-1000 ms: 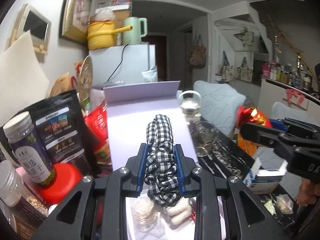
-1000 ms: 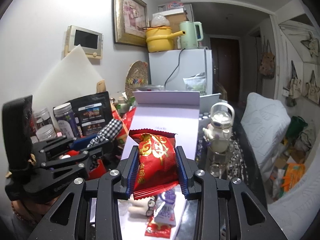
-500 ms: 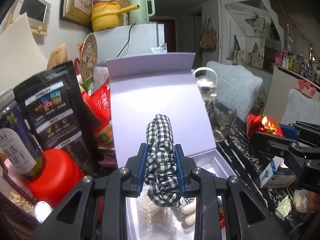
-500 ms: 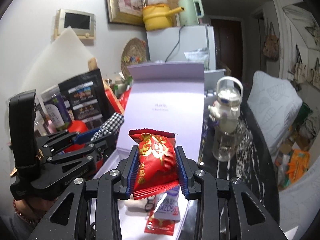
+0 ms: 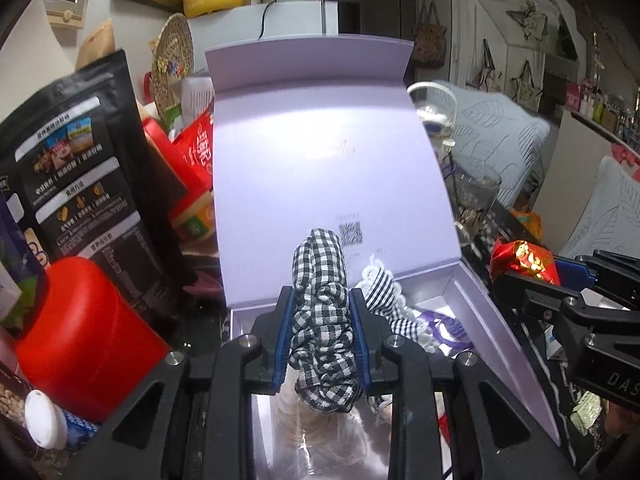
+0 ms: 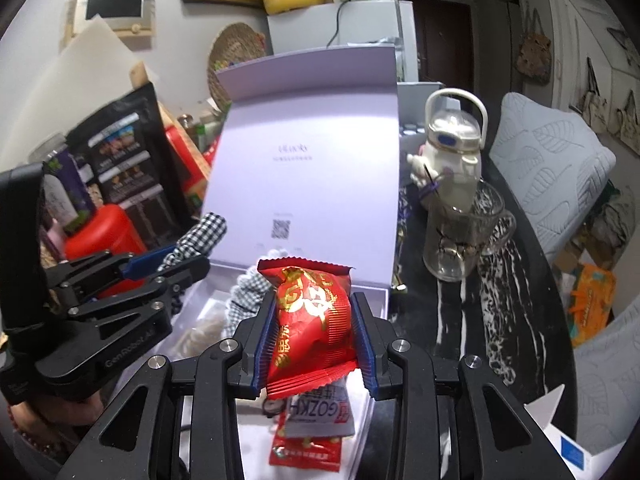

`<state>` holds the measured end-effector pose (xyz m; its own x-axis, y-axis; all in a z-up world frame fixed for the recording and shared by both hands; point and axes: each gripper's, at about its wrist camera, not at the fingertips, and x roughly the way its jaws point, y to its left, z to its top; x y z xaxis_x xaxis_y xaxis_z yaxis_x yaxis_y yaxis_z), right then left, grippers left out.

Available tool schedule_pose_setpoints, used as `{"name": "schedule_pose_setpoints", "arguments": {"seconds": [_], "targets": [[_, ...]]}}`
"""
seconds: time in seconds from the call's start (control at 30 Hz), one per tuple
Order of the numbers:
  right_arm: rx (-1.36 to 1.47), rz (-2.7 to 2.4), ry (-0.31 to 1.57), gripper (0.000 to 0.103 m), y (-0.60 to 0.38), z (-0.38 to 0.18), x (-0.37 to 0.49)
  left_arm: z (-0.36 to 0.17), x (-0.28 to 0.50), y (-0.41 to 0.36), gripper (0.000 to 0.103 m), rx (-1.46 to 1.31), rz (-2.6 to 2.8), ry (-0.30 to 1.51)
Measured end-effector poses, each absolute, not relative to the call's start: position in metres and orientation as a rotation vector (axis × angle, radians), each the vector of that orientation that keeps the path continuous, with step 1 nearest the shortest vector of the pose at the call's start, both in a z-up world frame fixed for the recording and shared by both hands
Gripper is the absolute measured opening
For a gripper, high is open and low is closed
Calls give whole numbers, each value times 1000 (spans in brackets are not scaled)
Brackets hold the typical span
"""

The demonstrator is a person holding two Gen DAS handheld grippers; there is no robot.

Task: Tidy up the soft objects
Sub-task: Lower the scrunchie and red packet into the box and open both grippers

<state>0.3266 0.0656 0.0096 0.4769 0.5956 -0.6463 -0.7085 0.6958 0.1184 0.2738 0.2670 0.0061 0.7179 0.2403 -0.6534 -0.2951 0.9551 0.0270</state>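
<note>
The checked scrunchie (image 5: 322,320) is clamped between the blue pads of the left tool (image 5: 320,336), and the red snack packet (image 6: 312,320) is clamped the same way in the right tool (image 6: 314,336). Compared with a second ago, both tools have come lower and tipped more downward, so now each soft thing hangs over the open lavender box (image 5: 500,320) and not in front of its raised lid (image 5: 320,140). The scrunchie is above the left part of the box, the packet above the right part; neither one touches the bottom yet, as far as I can see.

Inside the box some things already lie: a striped frilly cloth piece (image 5: 384,300), a pale knitted item (image 6: 200,330) and small snack sachets (image 6: 320,412). So I judge that the sorting is well under way and these two are close to being let go.

The box stands on a dark marbled table (image 6: 500,300), with a red canister (image 5: 80,340) and black pouches (image 5: 80,168) crowded toward its left edge and a glass mug (image 6: 460,240) toward the right, so the tools have little room at the sides
</note>
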Motion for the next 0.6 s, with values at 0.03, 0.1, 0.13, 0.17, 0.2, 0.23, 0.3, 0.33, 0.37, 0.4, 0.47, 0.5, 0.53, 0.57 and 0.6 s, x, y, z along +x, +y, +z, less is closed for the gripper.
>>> {"name": "schedule_pose_setpoints", "arguments": {"seconds": [0.03, 0.1, 0.13, 0.17, 0.2, 0.23, 0.3, 0.33, 0.37, 0.4, 0.47, 0.5, 0.53, 0.57, 0.6], "targets": [[-180, 791, 721, 35, 67, 6, 328, 3, 276, 268, 26, -85, 297, 724], [-174, 791, 737, 35, 68, 2, 331, -2, 278, 270, 26, -100, 289, 746], [-164, 797, 747, 35, 68, 0, 333, -5, 280, 272, 26, -108, 285, 758], [-158, 799, 751, 35, 69, -2, 334, -8, 281, 273, 26, -116, 284, 769], [-158, 795, 752, 35, 69, -3, 335, -10, 282, 274, 26, -119, 284, 779], [-161, 789, 751, 35, 69, -3, 335, -12, 283, 275, 26, -121, 285, 789], [-168, 777, 747, 35, 70, -5, 335, -18, 286, 277, 26, -130, 282, 814], [-170, 769, 746, 35, 70, -6, 336, -20, 288, 278, 26, -133, 280, 825], [-173, 763, 746, 35, 71, -7, 337, -23, 289, 278, 26, -137, 279, 837], [-177, 758, 746, 35, 71, -8, 337, -27, 291, 279, 26, -136, 281, 854], [-186, 754, 749, 35, 74, -12, 338, -33, 294, 279, 26, -134, 285, 883], [-191, 751, 751, 35, 75, -13, 338, -35, 296, 279, 26, -137, 286, 893], [-195, 750, 750, 35, 76, -15, 338, -37, 297, 279, 26, -139, 286, 903], [-199, 747, 749, 35, 77, -16, 338, -38, 298, 278, 26, -134, 285, 912], [-201, 743, 747, 35, 78, -18, 338, -40, 300, 278, 26, -126, 287, 927]]}}
